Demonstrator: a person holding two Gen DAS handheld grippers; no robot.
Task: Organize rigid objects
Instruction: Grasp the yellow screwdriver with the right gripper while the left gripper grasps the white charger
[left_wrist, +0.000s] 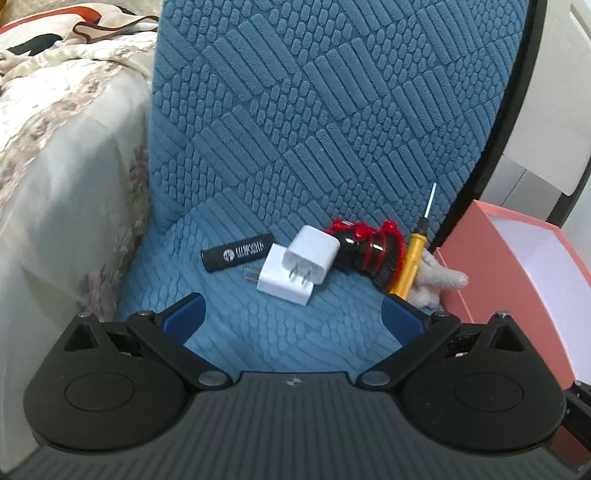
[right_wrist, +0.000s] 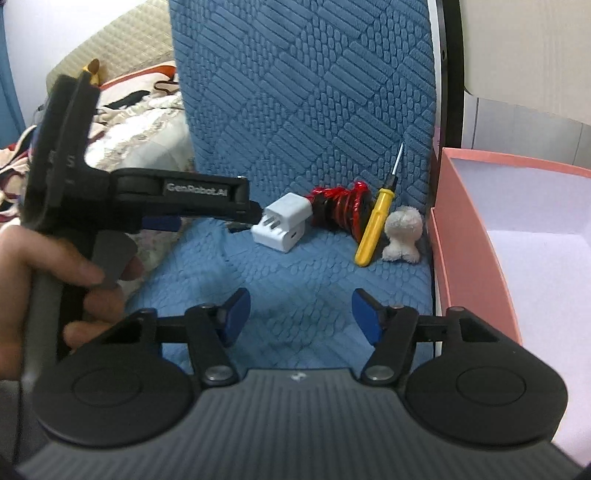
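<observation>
On the blue chair seat (left_wrist: 280, 332) lie a black cylinder with white print (left_wrist: 236, 253), two white plug chargers stacked (left_wrist: 301, 266), a black and red spring part (left_wrist: 369, 247), a yellow screwdriver (left_wrist: 413, 258) and a small white plush piece (left_wrist: 439, 284). My left gripper (left_wrist: 291, 314) is open and empty, just short of the chargers. In the right wrist view the chargers (right_wrist: 282, 221), spring part (right_wrist: 341, 208), screwdriver (right_wrist: 376, 225) and plush piece (right_wrist: 404, 234) show ahead. My right gripper (right_wrist: 301, 314) is open and empty. The left gripper (right_wrist: 236, 216) reaches in from the left, near the chargers.
An open pink box with a white inside (left_wrist: 517, 266) stands right of the chair, also in the right wrist view (right_wrist: 517, 236). The chair's blue backrest (left_wrist: 332, 110) rises behind the objects. A bed with floral bedding (left_wrist: 55, 147) is at the left.
</observation>
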